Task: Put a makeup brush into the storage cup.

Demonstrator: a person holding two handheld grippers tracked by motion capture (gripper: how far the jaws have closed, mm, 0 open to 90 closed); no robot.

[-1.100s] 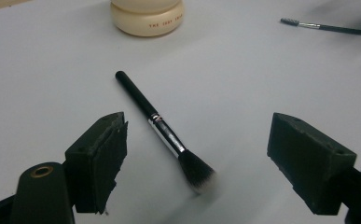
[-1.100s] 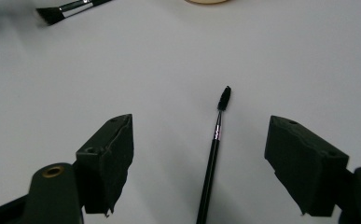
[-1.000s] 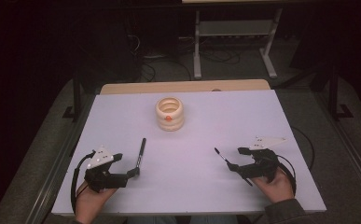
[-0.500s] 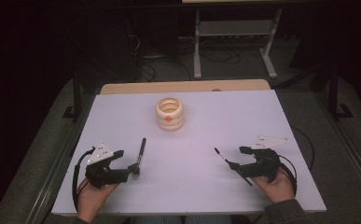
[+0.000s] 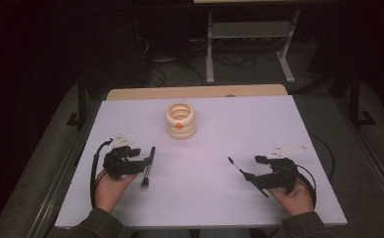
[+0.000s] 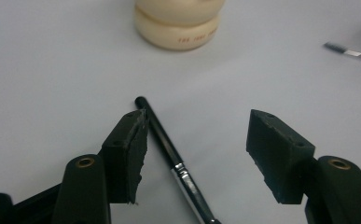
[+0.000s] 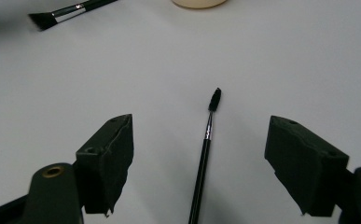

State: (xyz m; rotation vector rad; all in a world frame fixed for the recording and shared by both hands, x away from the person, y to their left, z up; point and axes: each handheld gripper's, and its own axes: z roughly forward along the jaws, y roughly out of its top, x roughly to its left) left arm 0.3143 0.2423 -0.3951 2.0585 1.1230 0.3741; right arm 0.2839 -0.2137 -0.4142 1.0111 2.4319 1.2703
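A pale worktop (image 5: 279, 124) sits in a dark room, a cream ringed holder (image 5: 180, 120) at its middle. Both brushes lie flat, ungrasped: the left gripper (image 6: 194, 149) spreads its fingers wide around the flat brush (image 6: 169, 149), the right gripper (image 7: 199, 161) wide around the thin brush (image 7: 205, 149). By the look of it, gripping and placing in the holder remain.

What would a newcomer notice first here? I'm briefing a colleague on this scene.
A cream ringed holder stands alone at the far middle of the pale table. Near the front edge, each hand's open tongs straddle a thin black brush lying flat: the left tongs over a flat brush, the right tongs over a spoolie brush.
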